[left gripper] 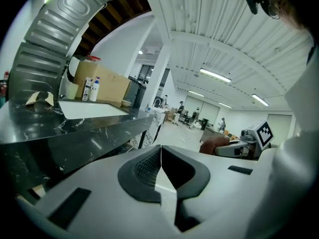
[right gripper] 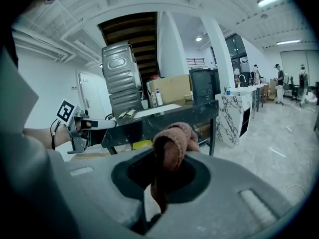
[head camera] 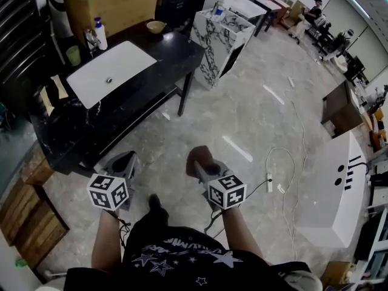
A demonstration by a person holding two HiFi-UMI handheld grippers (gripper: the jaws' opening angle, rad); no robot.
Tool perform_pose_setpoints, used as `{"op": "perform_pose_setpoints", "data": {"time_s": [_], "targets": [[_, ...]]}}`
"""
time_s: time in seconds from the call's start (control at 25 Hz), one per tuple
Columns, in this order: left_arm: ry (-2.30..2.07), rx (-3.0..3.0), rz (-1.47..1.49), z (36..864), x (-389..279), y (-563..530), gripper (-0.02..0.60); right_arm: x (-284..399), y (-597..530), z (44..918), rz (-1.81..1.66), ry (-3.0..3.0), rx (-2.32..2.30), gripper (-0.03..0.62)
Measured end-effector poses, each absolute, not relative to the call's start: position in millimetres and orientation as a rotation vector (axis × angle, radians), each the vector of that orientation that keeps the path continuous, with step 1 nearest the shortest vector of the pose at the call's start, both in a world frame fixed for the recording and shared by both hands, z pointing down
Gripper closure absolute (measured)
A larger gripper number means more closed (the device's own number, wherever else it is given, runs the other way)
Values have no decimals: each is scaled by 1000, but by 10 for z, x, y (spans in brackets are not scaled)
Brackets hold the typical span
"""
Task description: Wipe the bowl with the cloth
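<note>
A small tan bowl [head camera: 156, 26] sits at the far end of the black counter [head camera: 130, 111], well ahead of both grippers. My right gripper [head camera: 202, 164] is shut on a bunched brown cloth [head camera: 200, 157]. In the right gripper view the cloth [right gripper: 174, 139] bulges up out of the jaws of my right gripper [right gripper: 164, 169]. My left gripper [head camera: 124, 161] is held over the floor just short of the counter's near edge. In its own view the left gripper [left gripper: 160, 156] has its pads pressed together with nothing between them.
A white sink basin [head camera: 112, 71] is set in the counter, with a soap bottle [head camera: 100, 34] and a wooden box [head camera: 115, 5] behind it. A marble island [head camera: 221, 35] stands beyond. Cables and a power strip [head camera: 270, 180] lie on the floor to the right.
</note>
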State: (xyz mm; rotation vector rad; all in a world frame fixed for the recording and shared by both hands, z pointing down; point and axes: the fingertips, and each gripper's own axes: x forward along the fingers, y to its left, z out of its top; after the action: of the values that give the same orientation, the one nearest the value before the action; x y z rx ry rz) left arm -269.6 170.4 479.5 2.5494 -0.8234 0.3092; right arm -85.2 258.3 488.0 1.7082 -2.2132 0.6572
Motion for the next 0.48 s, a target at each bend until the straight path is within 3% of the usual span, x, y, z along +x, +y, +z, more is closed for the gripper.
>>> {"op": "perform_pose_setpoints", "data": {"time_s": [0.48], "targets": [[-818,2526,306,4872,-2745,562,572,-780,1323,4883,654,-2180,1742,546]]}}
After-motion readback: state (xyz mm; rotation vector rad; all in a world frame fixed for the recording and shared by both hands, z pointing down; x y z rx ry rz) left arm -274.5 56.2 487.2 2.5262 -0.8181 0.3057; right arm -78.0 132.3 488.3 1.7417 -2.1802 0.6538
